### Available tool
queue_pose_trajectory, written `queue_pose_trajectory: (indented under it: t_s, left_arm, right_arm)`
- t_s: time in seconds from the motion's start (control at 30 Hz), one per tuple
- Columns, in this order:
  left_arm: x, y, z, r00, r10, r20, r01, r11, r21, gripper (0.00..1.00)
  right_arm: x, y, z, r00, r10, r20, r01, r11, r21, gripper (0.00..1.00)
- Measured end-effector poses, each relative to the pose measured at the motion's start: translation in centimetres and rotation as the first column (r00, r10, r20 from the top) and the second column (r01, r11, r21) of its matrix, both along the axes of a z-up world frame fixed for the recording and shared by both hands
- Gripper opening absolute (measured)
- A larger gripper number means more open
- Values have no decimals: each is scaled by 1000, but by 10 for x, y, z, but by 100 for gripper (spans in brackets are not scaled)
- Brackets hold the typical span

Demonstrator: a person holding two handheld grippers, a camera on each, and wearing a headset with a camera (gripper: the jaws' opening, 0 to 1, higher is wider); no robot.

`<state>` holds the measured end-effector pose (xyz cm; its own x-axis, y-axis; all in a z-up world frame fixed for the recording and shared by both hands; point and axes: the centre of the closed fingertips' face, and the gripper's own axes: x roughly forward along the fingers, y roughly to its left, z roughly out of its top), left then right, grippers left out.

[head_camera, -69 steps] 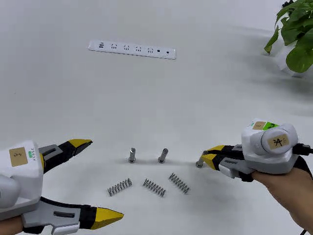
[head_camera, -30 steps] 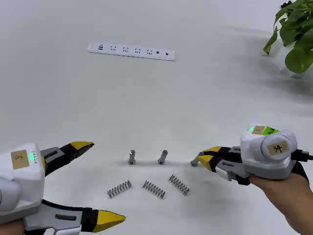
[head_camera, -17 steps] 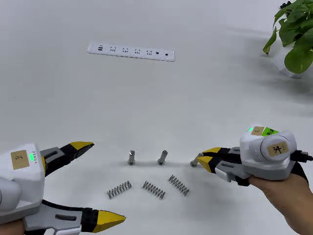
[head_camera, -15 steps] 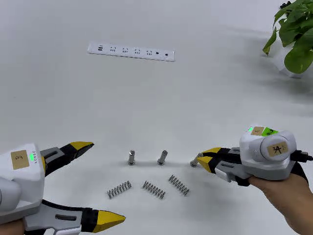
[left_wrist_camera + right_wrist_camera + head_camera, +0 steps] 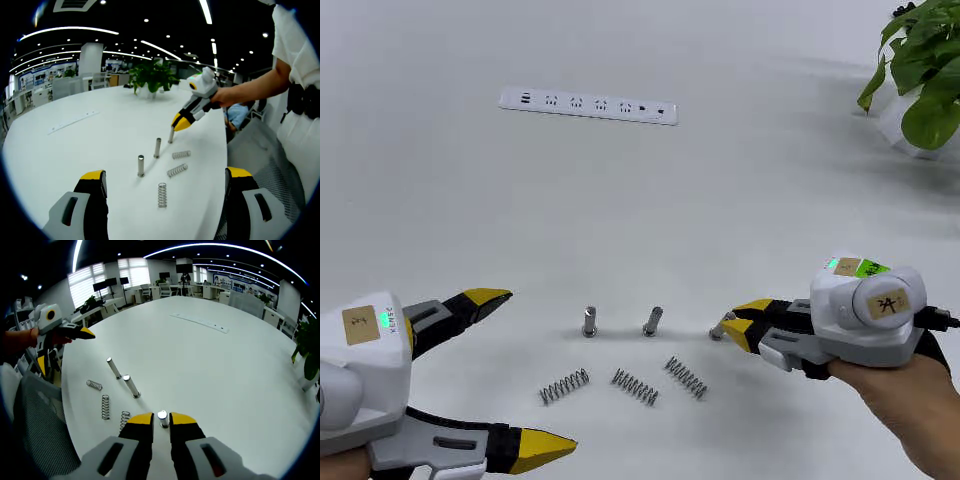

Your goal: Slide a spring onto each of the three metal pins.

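- Springs (image 5: 635,385): three, loose in a row on the tabletop (image 5: 720,200), nearest the person and apart from each other. None is on a pin yet.
- Left gripper (image 5: 515,368): low at near left, fingers (image 5: 480,296) spread wide, holding nothing. The left spring (image 5: 565,383) is closest to it.
- Left pin (image 5: 589,320) and middle pin (image 5: 653,320): upright, bare, just behind the springs.
- Right gripper (image 5: 733,325): fingers clenched on the third pin (image 5: 720,328) near its top. The pin leans; can't tell if its foot touches the tabletop.
- My read: the step in hand is steadying that pin so it can take a spring.
- The grip sits high and would likely block the spring's path. Regrip lower, or feed the spring over whichever end stays free.
- Left side: pick a spring near one end, squeezing lightly across the coils so the bore stays open.
- Line the spring's axis up with the pin before pushing. A skewed start will likely snag a coil.
- Power strip (image 5: 588,104) and plant (image 5: 920,70): far back, well apart from the work.
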<state>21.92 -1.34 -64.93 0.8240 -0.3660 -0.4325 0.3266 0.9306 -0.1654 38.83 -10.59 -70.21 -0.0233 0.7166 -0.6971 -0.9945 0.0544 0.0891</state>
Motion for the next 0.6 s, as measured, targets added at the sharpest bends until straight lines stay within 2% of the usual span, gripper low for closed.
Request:
queue_pose_trajectory:
  t_s: [0.37, 0.6]
  left_arm:
    - [0, -2, 2, 1000, -4, 3, 4, 1000, 3, 100]
    - [-1, -4, 5, 1000, -8, 4, 8, 1000, 11, 100]
  right_arm:
    - [0, -2, 6, 1000, -7, 5, 7, 1000, 20, 19]
    - [3, -5, 16, 1000, -19, 7, 19, 998, 52, 23]
